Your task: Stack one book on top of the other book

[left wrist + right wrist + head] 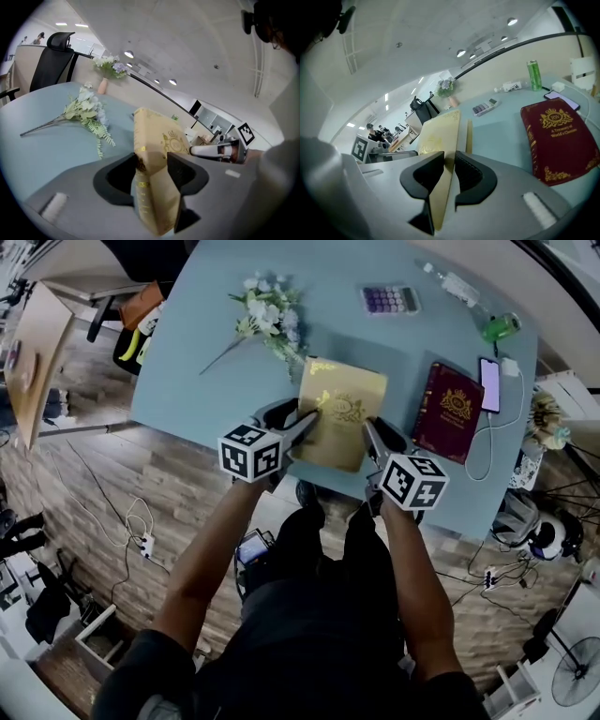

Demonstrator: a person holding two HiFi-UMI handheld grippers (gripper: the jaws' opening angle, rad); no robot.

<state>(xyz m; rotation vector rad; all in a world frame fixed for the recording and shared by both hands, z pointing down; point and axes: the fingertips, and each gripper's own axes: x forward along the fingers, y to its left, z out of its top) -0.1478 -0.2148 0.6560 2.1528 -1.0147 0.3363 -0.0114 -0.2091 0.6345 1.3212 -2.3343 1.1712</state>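
Observation:
A gold book (pixel 340 414) is held over the blue table (pixel 197 352) between both grippers. My left gripper (pixel 302 426) is shut on its left edge, where the spine (pixel 150 187) fills the jaws. At the book's right edge my right gripper (pixel 372 439) is shut on the gold cover (pixel 436 140). A dark red book (pixel 449 411) lies flat on the table to the right, apart from the gold one, and it shows closer as the red book (pixel 560 138) in the right gripper view.
A spray of white flowers (pixel 267 320) lies behind the gold book. A purple calculator (pixel 390 300), a plastic bottle (pixel 450 282) and a green can (pixel 500 328) stand at the back. A phone (pixel 490 384) on a white cable lies beside the red book.

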